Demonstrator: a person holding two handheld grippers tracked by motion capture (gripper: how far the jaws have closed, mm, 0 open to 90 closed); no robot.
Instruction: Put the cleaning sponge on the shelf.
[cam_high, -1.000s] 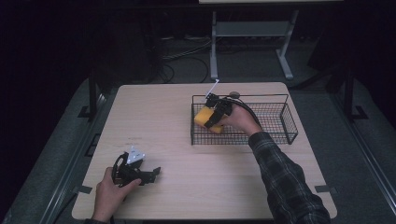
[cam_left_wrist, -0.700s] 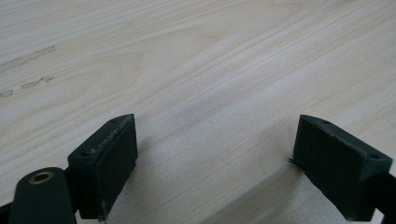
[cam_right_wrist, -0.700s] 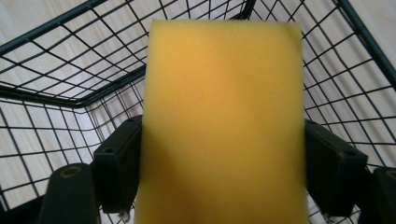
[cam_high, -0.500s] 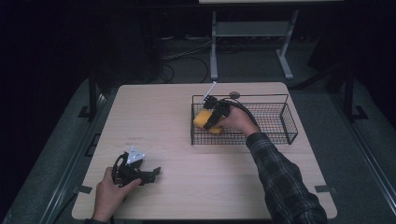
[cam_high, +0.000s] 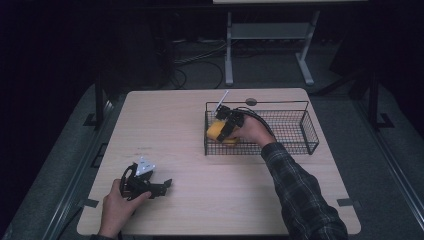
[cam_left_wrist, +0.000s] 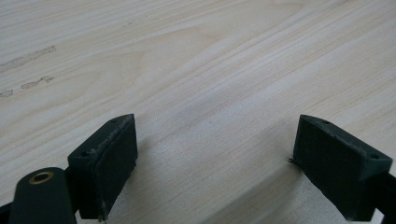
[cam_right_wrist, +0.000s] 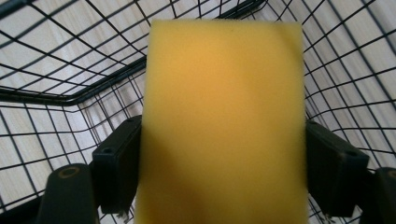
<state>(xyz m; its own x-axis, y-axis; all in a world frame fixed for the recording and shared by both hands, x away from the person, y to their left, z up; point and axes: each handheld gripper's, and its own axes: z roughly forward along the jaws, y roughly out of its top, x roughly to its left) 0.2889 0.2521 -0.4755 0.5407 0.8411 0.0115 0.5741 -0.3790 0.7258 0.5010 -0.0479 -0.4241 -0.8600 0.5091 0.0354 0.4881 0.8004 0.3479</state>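
We hold the yellow sponge (cam_right_wrist: 224, 121) clamped in the right gripper (cam_high: 229, 125) inside the wire basket (cam_high: 300, 131); lower it flat (avoiding the mesh), then release. The left gripper (cam_high: 150, 184) rests agape on the surface (cam_left_wrist: 196, 56).

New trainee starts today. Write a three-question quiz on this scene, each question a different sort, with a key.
1. True or false: the right gripper holds the yellow sponge inside the wire basket.
2. The left gripper is: A) shut on a cloth, B) open over bare table, C) inside the basket.
3. Fill in: the sponge sits at the basket's ____ end in the high view.

Key: 1 true; 2 B; 3 left.
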